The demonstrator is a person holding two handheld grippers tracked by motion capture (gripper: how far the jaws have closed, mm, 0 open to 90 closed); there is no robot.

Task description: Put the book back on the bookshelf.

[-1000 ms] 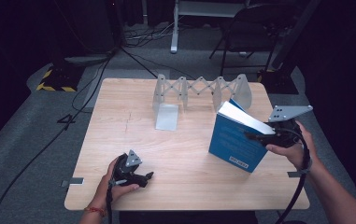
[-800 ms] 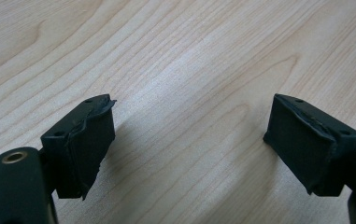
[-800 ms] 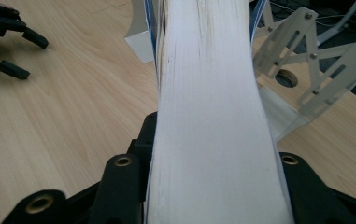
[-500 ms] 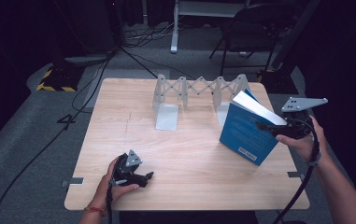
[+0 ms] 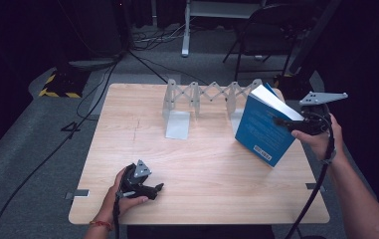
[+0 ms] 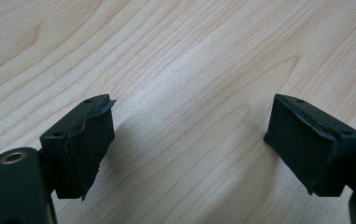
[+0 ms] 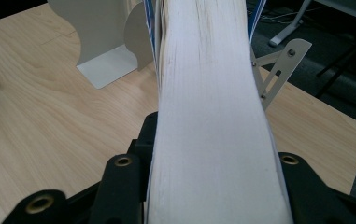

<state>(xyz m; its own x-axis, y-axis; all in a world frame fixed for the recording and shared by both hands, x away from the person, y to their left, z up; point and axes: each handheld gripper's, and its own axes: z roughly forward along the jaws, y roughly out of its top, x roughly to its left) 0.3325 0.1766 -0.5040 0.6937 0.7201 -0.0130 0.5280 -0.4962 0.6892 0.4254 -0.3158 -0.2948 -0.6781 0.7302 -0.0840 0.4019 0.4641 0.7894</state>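
A blue paperback book (image 5: 262, 130) is held tilted above the table's right side, one lower corner near the tabletop. My right gripper (image 5: 285, 121) is shut on its page edge; in the right gripper view the white pages (image 7: 210, 116) run up between the black jaws. A white expanding book rack (image 5: 202, 94) stands at the back middle of the wooden table (image 5: 207, 169), its near bookend plate (image 5: 177, 124) flat on the wood. My left gripper (image 5: 158, 187) rests on the table near the front left, open, with bare wood between its pads (image 6: 89, 140).
Dark floor surrounds the table, with cables (image 5: 102, 84) at the left and a yellow-black striped block (image 5: 57, 84) beyond. A black chair (image 5: 271, 30) and a white desk frame (image 5: 187, 30) stand behind the table. The rack's end plates (image 7: 110, 32) stand just behind the book.
My right gripper has carried the book to the right and toward the back, nearer the rack's right end, and lifted it a little. The left gripper has stayed put.
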